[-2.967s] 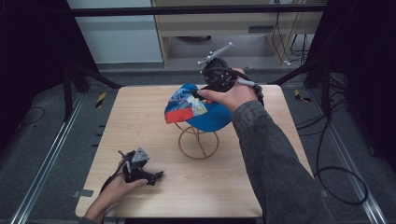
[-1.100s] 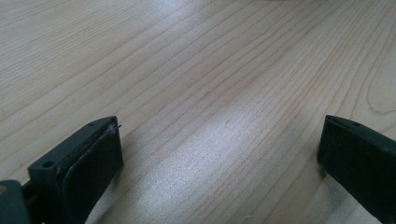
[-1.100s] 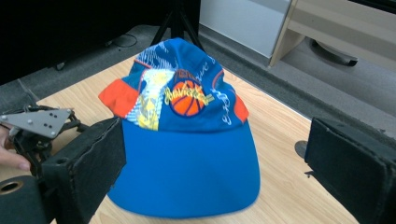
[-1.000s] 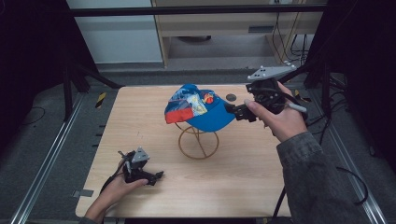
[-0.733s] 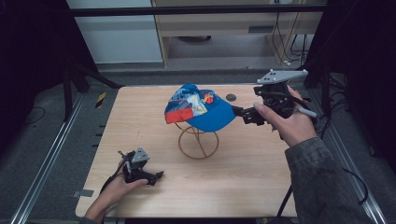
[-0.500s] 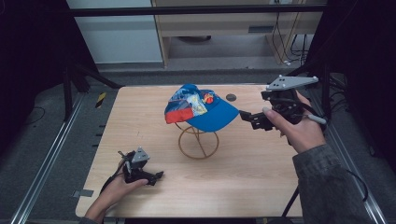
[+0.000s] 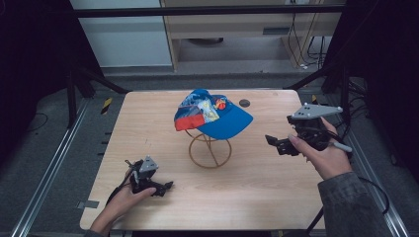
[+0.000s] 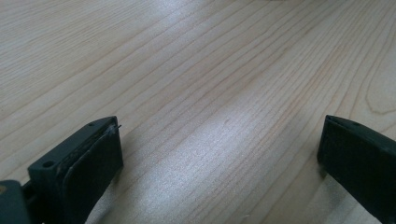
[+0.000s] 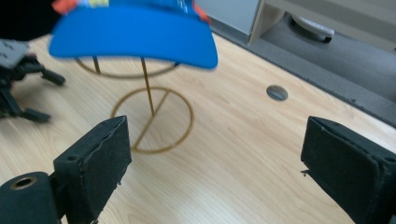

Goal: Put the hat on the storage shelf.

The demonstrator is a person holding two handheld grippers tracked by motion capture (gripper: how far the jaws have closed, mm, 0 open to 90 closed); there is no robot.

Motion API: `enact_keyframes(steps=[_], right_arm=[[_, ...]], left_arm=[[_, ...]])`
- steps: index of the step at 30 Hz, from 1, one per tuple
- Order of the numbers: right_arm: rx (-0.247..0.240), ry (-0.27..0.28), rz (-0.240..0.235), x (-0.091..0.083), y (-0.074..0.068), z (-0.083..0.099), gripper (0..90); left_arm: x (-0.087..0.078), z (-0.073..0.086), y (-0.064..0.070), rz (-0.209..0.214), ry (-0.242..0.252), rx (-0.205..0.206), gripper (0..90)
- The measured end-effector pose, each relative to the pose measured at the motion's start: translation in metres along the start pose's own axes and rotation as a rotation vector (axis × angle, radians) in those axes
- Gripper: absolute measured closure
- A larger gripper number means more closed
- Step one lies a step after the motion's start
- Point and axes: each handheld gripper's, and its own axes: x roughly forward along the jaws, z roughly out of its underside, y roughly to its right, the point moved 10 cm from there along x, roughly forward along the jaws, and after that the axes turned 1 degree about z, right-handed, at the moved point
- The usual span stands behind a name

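Left gripper (image 7: pixel 160 187) rests near-left on the table (image 7: pixel 148 118), jaws spread, empty. Centre, the blue cap (image 7: pixel 212 113) sits atop its wire stand (image 7: pixel 210 150). Right gripper (image 7: pixel 279 144) hovers beside it, jaws released, holding nothing. Placing looks done; next, park it, steering clear of the brim.

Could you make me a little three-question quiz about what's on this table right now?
1. True or false: the blue cloth cap sits on the gold wire stand.
2. Which tongs are nearer the cap? A) left tongs B) right tongs
3. Fill in: both pairs of tongs have their jaws ____.

Key: 1 true. 2 B; they hover off the cap's brim, empty, while the left tongs rest low on the pale wooden table. 3 open.
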Motion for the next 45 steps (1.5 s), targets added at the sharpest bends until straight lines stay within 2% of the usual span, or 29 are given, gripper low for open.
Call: enact_keyframes(steps=[12,22,28,37,39,45], right_arm=[[-0.030,-0.032,0.004,0.031,0.001,0.039,13.6],[0.037,-0.087,0.019,0.065,0.013,0.079,13.4],[0.074,-0.114,0.023,0.085,0.015,0.101,13.6],[0.100,-0.139,0.024,0.104,0.014,0.122,13.9],[0.116,-0.145,0.025,0.111,0.013,0.132,14.1],[0.158,-0.146,0.025,0.118,0.014,0.145,14.9]], left_arm=[[0.000,0.000,0.001,0.002,0.000,0.000,0.0],[0.000,0.000,0.001,0.002,0.001,0.000,0.0],[0.000,0.000,0.001,0.002,0.000,0.001,0.0],[0.000,0.000,0.001,0.002,0.000,0.001,0.0],[0.000,0.000,0.001,0.002,0.000,0.001,0.0],[0.000,0.000,0.001,0.002,0.000,0.001,0.0]])
